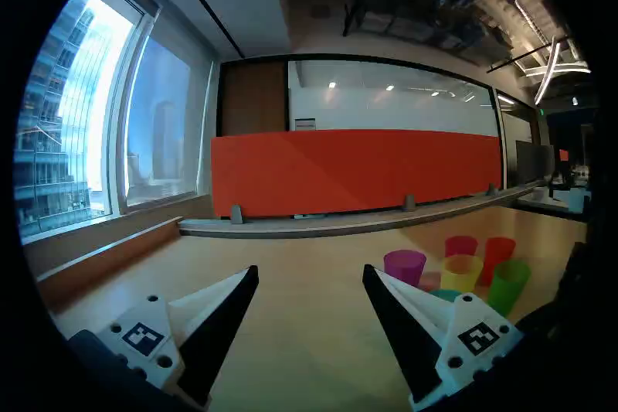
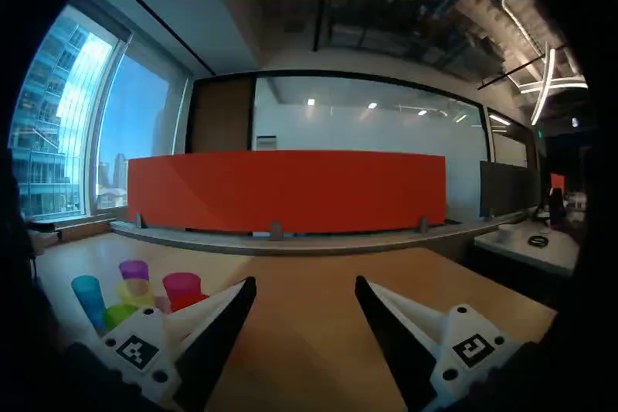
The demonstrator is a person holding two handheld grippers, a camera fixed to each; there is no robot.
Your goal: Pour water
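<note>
The cluster of plastic cups stands on the wooden tabletop (image 1: 309, 311). In the left gripper view it sits at 4 o'clock, just beyond the right-hand finger.

- Nearest the centre of the view: purple cup (image 1: 405, 265).
- Back row: pink cup (image 1: 461, 245) and red cup (image 1: 498, 253), side by side.
- Front of these: yellow cup (image 1: 462, 271) and green cup (image 1: 508, 284).
- A teal cup (image 1: 446, 295) is partly hidden behind the finger's upper edge.

All 6 cups are upright and packed close together. Their contents cannot be determined.

In the right gripper view the same cluster lies at 8 o'clock, beside the left-hand finger. A blue cup (image 2: 89, 297) is outermost, and a violet cup (image 2: 134, 270) is farthest back. A magenta cup (image 2: 182, 286) stands nearest the finger. The finger covers the lower parts of the cups behind it.

Left gripper (image 1: 310, 269): tongs spread wide, nothing between them, bare tabletop in the gap.

Right gripper (image 2: 303, 280): tongs spread wide, nothing between them, bare tabletop in the gap.

Surroundings: an orange-red divider panel (image 1: 355, 171) runs along the far edge of the table at 12 o'clock. Tall windows (image 1: 93, 126) stand at 9 o'clock. A second desk (image 2: 533, 246) lies at 3 o'clock in the right gripper view.
</note>
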